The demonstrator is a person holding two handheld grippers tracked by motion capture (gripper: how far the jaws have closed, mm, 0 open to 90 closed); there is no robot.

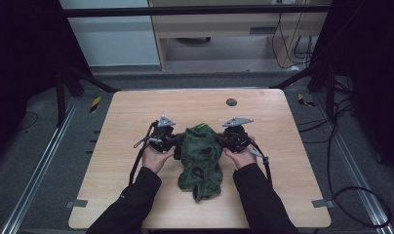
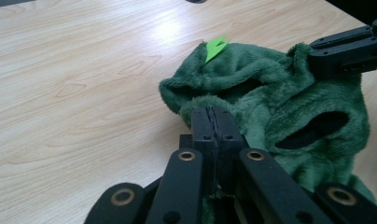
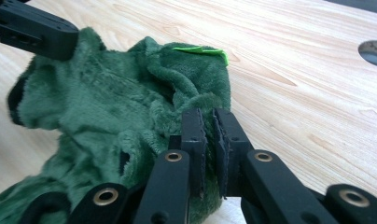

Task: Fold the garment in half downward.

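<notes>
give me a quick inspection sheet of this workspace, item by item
surface: light wooden table, round dark grommet near the far edge
job's things: green fleece garment, crumpled mid-table, bright green tag at its far end
clutter: nothing seen
grippers: left gripper jaws shut on the garment's edge; right gripper jaws slightly apart at the opposite edge, grip cannot be told
cables: one trails from each gripper; more lie on the floor at right
surroundings: grey carpet, dark frame legs, hazard tape marks

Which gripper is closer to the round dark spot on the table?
Right. The right gripper sits just nearer the person than the dark spot; the left gripper is across the green cloth, farther off.
</notes>
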